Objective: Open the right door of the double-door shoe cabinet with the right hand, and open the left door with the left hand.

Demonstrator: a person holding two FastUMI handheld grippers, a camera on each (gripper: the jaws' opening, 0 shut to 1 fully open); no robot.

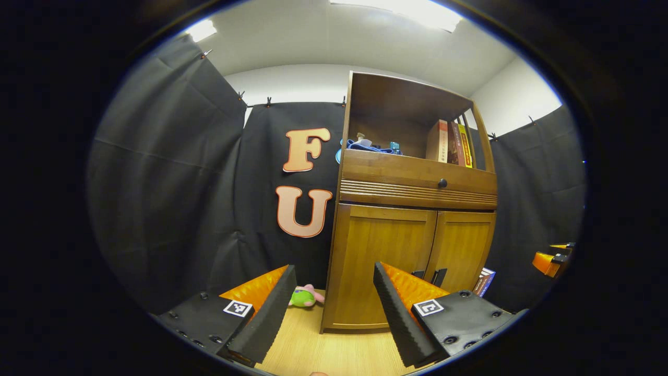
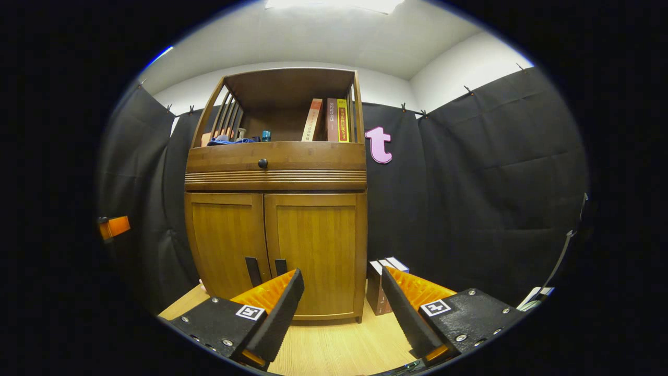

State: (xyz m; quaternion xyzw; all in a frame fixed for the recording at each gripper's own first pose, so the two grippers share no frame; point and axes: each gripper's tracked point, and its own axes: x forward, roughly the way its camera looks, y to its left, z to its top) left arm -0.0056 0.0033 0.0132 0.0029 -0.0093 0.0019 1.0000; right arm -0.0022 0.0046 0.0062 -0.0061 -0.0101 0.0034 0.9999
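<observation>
A brown wooden shoe cabinet (image 1: 412,230) (image 2: 276,209) stands on the wood floor with both lower doors closed. Its left door (image 1: 381,245) (image 2: 224,235) and right door (image 1: 462,243) (image 2: 313,240) each carry a dark handle near the middle seam: the left handle (image 2: 253,271) and the right handle (image 1: 439,277) (image 2: 280,266). My left gripper (image 1: 334,282) is open, some way in front of the left door, holding nothing. My right gripper (image 2: 342,284) is open too, in front of the right door's lower right part, apart from it. The right gripper (image 1: 553,258) also peeks in at the left gripper view's right edge.
Above the doors sit a drawer with a round knob (image 1: 442,183) (image 2: 262,163) and an open shelf with books (image 1: 451,143) (image 2: 329,120) and blue cloth. A green and pink plush toy (image 1: 305,296) lies left of the cabinet. Boxes (image 2: 378,287) stand at its right side.
</observation>
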